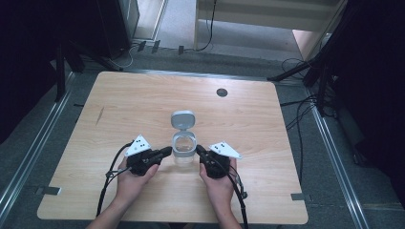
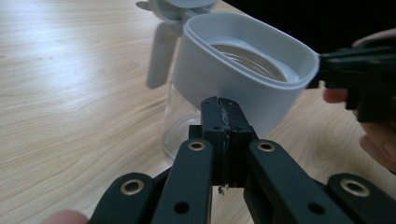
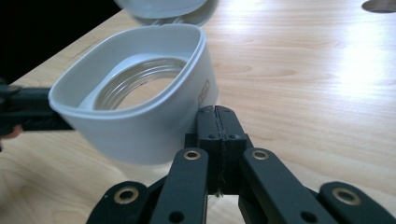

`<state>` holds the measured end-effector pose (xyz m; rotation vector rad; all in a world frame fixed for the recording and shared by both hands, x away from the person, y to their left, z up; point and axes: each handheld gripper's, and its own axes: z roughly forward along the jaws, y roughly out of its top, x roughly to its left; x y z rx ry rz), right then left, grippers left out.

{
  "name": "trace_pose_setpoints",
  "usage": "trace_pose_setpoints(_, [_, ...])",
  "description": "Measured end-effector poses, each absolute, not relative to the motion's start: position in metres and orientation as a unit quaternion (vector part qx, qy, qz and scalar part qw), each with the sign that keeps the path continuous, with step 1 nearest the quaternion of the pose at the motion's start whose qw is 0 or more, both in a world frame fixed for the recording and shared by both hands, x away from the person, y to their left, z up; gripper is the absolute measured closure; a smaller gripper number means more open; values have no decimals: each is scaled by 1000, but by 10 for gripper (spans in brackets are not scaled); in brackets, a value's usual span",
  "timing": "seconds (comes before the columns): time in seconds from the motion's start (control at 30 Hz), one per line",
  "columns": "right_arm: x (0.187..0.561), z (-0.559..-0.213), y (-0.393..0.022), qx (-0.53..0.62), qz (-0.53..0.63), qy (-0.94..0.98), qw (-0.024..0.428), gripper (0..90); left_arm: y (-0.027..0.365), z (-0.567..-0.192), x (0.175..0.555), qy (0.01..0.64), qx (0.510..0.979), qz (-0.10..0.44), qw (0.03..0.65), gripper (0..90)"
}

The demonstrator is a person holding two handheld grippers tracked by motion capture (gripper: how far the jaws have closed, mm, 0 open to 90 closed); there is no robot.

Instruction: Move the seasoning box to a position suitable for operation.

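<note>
The jar [image 1: 184,145], clear glass with a wide grey collar and a flip lid [image 1: 183,118] swung open behind it, stands upright on the table [image 1: 143,95] directly between the two grippers. The left gripper [image 1: 165,152] sits just to the jar's left with its tips aimed at the collar, and its two black jaws are pressed flat together with nothing between them; in the left gripper view the closed tips [image 2: 223,108] lie right against the collar's grey wall [image 2: 224,84], close enough that touching or a hair apart cannot be told. The right gripper [image 1: 198,150] mirrors it on the jar's other side, jaws likewise closed tight on nothing; in the right gripper view its tips [image 3: 216,115] are at the lower edge of the collar [image 3: 140,126], again touching or nearly so. Beyond the collar in each gripper view the other gripper's dark jaws [image 2: 355,70] reach the far rim. Through the open mouth the glass threads [image 3: 135,84] of the jar show inside the collar. The lid lies on the far side of both tools, hinged back from the rim. A hand [image 1: 131,179] holds each gripper from the near edge of the table, and a small dark round disc [image 1: 221,92] sits well beyond the jar.
</note>
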<state>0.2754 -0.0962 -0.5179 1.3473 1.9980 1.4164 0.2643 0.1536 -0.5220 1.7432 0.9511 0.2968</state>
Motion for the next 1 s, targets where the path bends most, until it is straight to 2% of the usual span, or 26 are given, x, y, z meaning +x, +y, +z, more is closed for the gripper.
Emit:
trace_pose_setpoints(0.6, [272, -518, -94, 467, 505, 708, 164, 900, 160, -523, 266, 417, 718, 119, 545, 900])
trace_pose_setpoints(0.67, [273, -518, -95, 463, 504, 710, 166, 900, 162, -524, 267, 418, 714, 115, 549, 869])
trace_pose_setpoints(0.73, [274, -517, -96, 464, 505, 708, 168, 900, 166, -525, 267, 427, 706, 120, 551, 785])
trace_pose_setpoints(0.83, [277, -516, -100, 470, 501, 706, 170, 900, 180, -527, 265, 451, 684, 131, 559, 531])
trace_pose_setpoints(1.0, [282, -509, -109, 471, 500, 705, 176, 900, 222, -534, 256, 486, 671, 163, 536, 256])
